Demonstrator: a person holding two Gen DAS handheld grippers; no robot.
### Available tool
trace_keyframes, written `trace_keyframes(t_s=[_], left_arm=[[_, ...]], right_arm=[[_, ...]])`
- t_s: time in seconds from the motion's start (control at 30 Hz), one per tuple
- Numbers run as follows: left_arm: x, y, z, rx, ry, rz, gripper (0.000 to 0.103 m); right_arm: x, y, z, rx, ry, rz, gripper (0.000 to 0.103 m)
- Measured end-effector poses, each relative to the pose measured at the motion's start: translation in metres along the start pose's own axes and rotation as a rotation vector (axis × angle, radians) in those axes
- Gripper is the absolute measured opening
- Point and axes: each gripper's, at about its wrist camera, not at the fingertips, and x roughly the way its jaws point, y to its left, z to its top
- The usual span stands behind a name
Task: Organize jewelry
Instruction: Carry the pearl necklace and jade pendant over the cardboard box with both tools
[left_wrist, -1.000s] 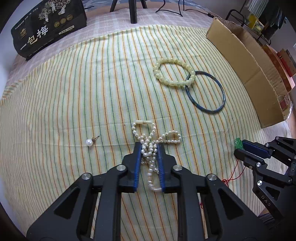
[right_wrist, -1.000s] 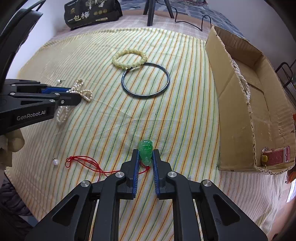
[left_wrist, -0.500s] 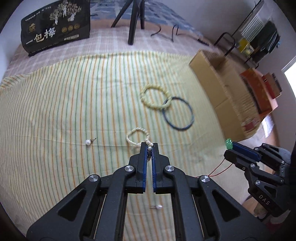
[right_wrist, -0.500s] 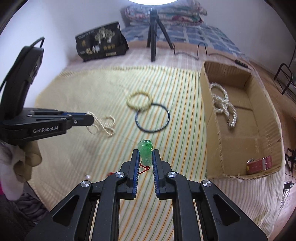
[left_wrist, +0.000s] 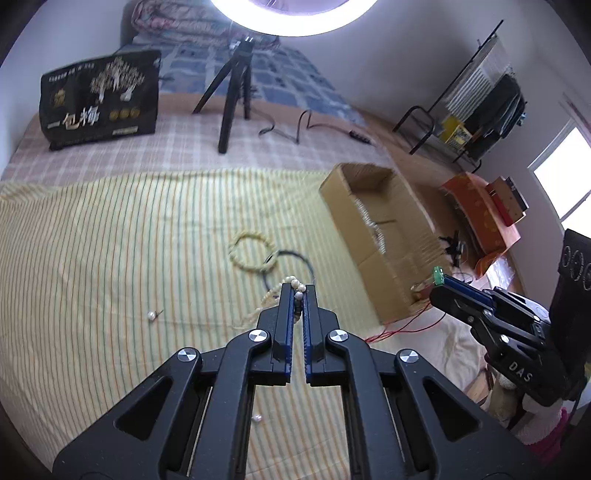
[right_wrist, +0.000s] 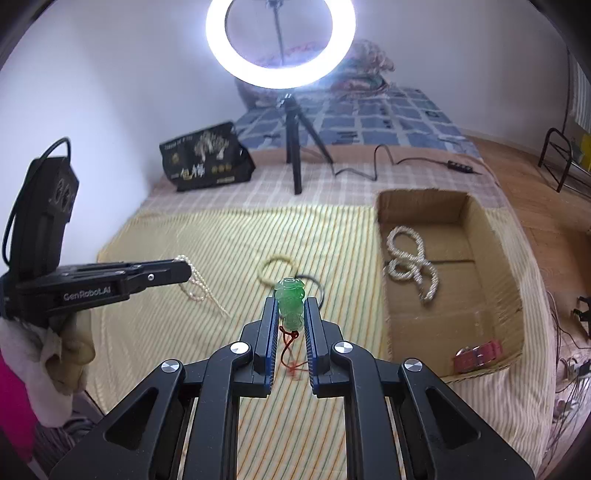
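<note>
Both claws loaded rn. Left gripper (left_wrist: 297, 291) pinches a pearl necklace (left_wrist: 294, 283) by one bunch, rest dangling loose above the striped cloth (left_wrist: 110, 236), left of the cardboard box (right_wrist: 454, 280). Floppy, light, prob slips if the pinch eases. Right gripper (right_wrist: 291, 310) is clamped on a green pendant (right_wrist: 291, 301), nearer the box, red cord (right_wrist: 290, 349) trailing. Hard and smooth imo, could chip, so hold the body, not the cord.

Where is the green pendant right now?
The green pendant is pinched in the right gripper, held up above the striped cloth, left of the cardboard box. Its red cord dangles below.
</note>
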Motion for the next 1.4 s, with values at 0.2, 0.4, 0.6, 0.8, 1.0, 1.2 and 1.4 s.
trace_keyframes(t_s=[0.2, 0.4, 0.6, 0.8, 1.0, 1.2, 1.4], left_arm=[[-0.014, -0.022, 0.010, 0.019, -0.048, -0.042, 0.002], [-0.018, -0.051, 0.019, 0.051, -0.083, -0.085, 0.002], [-0.010, -0.081, 0.026, 0.070, -0.085, -0.132, 0.002], [0.003, -0.116, 0.030, 0.104, -0.082, -0.173, 0.002], [0.024, -0.143, 0.031, 0.121, -0.053, -0.208, 0.002], [0.044, -0.163, 0.032, 0.128, -0.031, -0.239, 0.002], [0.070, -0.173, 0.030, 0.131, 0.005, -0.229, 0.002]], right_arm=[[-0.015, -0.018, 0.008, 0.033, -0.046, -0.012, 0.012], [-0.030, -0.042, 0.016, 0.065, -0.089, -0.050, 0.012], [-0.038, -0.072, 0.018, 0.111, -0.109, -0.090, 0.012], [-0.043, -0.098, 0.022, 0.158, -0.126, -0.122, 0.012], [-0.041, -0.118, 0.024, 0.190, -0.127, -0.157, 0.012], [-0.034, -0.146, 0.024, 0.239, -0.117, -0.186, 0.012], [-0.022, -0.166, 0.020, 0.289, -0.084, -0.192, 0.012]])
